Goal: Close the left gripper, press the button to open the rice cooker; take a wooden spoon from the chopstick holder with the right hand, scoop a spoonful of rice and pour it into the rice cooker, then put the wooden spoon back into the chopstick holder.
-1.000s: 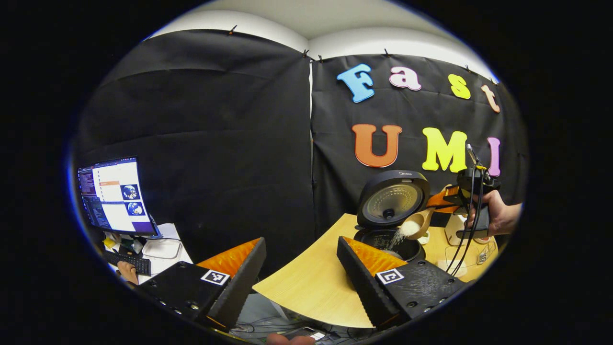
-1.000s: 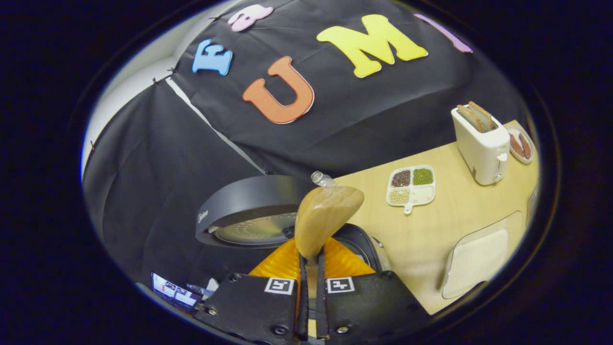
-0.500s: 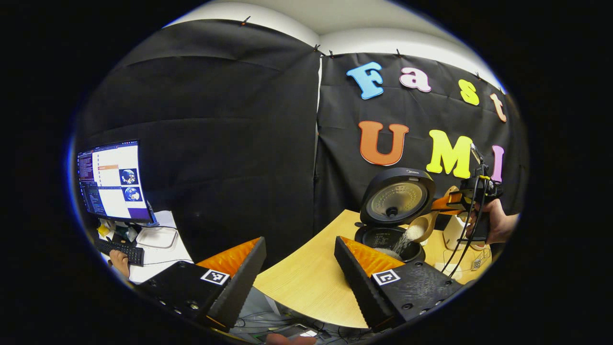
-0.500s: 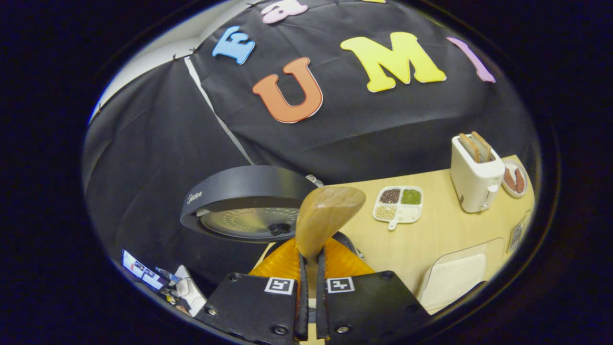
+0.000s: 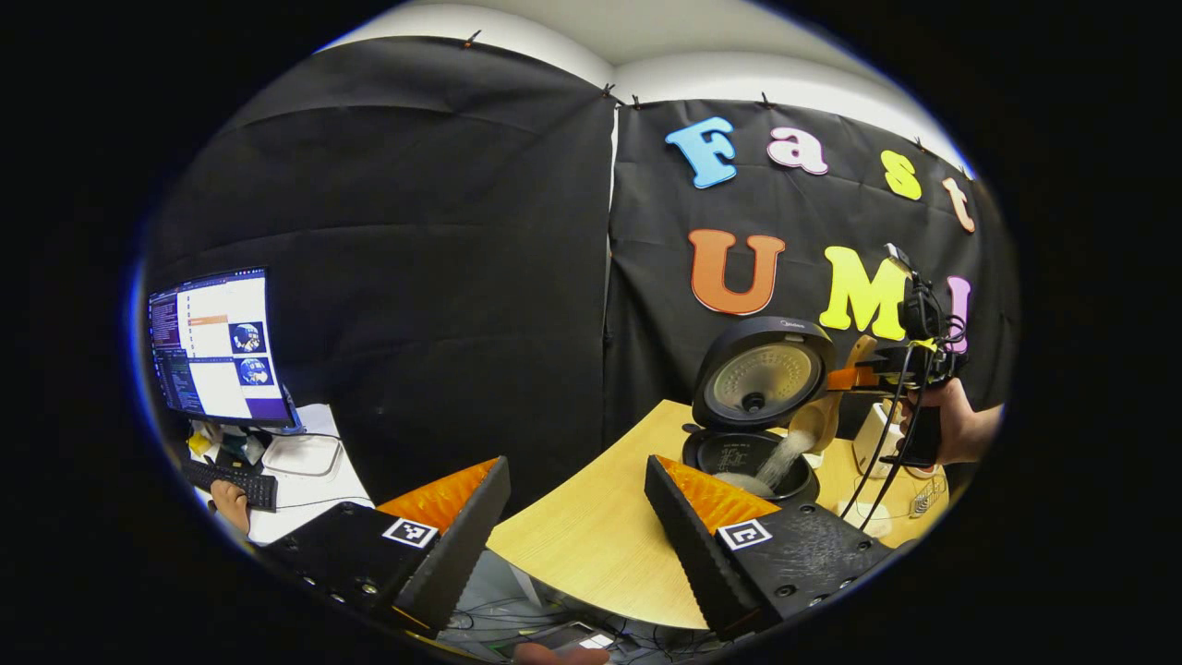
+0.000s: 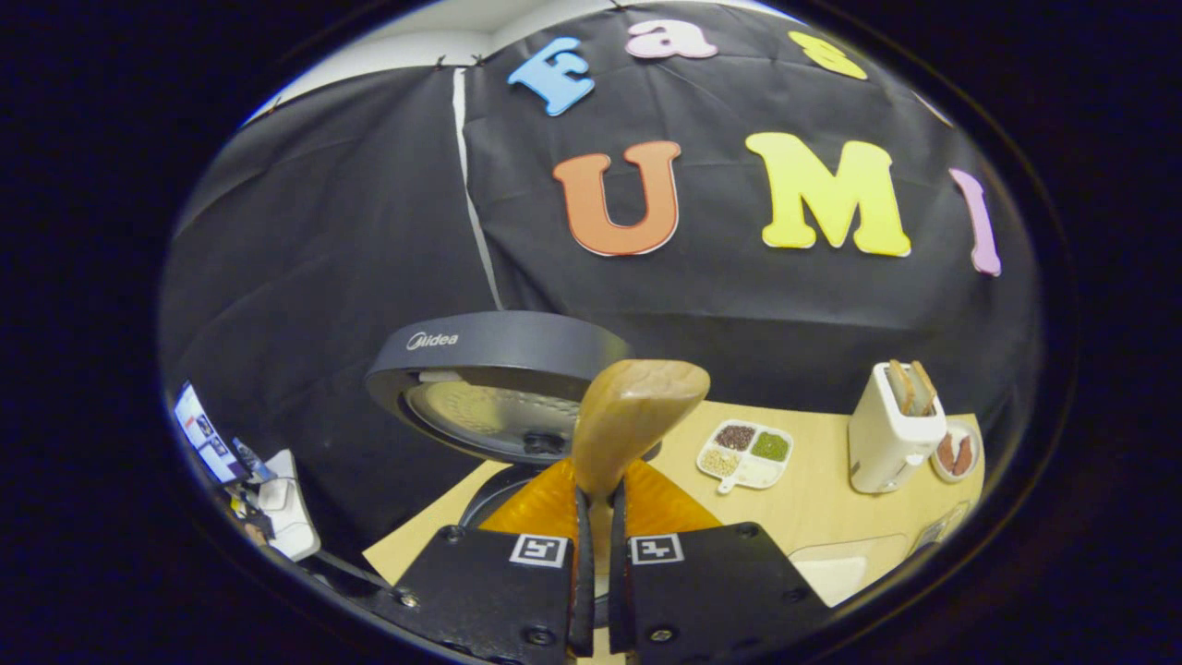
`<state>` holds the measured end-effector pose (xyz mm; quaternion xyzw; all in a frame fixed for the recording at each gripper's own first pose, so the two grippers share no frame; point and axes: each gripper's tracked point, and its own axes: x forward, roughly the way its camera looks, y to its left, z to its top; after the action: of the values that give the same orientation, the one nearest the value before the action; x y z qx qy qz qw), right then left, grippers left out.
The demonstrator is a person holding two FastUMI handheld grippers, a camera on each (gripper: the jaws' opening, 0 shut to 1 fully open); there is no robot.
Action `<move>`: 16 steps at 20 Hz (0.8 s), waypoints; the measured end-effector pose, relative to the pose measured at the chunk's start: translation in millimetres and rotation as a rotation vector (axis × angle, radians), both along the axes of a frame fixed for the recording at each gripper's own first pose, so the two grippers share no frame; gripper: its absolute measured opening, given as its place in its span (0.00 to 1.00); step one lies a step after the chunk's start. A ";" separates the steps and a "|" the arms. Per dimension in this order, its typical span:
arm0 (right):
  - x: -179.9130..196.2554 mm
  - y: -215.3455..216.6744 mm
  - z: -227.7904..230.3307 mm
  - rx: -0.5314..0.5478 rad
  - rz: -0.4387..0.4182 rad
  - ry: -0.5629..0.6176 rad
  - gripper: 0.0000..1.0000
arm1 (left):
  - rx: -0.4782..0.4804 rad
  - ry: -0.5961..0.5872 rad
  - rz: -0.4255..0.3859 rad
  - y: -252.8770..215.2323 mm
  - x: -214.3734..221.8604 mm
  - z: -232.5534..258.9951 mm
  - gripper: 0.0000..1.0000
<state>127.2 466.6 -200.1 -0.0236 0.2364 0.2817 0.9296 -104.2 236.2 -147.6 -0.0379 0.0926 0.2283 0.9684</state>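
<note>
Over the rice cooker (image 5: 750, 453), at 3 o'clock in the left gripper view: right gripper (image 6: 598, 545) pinching wooden spoon (image 6: 633, 420), rice (image 5: 780, 455) pouring. Left gripper (image 5: 572, 517) spread, idle. Next, probably: level spoon, return to chopstick holder.

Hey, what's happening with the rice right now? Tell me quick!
Right gripper shut on wooden spoon, tipped over open rice cooker. Rice pouring into pot. Left gripper open, idle. Nothing in the way.
</note>
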 end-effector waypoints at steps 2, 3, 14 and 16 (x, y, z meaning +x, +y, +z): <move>-3.6 6.0 6.3 -0.053 0.029 -0.065 0.12 | -0.008 0.001 0.009 2.2 -2.8 -2.4 0.95; -4.5 8.8 9.3 -0.078 0.044 -0.101 0.11 | -0.013 0.002 0.012 3.3 -4.4 -4.1 0.95; -18.7 31.6 33.6 -0.278 0.193 -0.409 0.12 | -0.008 0.005 0.023 4.3 -4.5 -8.3 0.95; -24.7 35.0 35.5 -0.288 0.208 -0.430 0.12 | -0.010 0.001 0.020 3.7 -3.5 -7.2 0.95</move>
<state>102.5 501.5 -164.6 -0.2388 0.0678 0.3276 0.9116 -107.8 239.9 -154.8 -0.0436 0.0938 0.2373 0.9659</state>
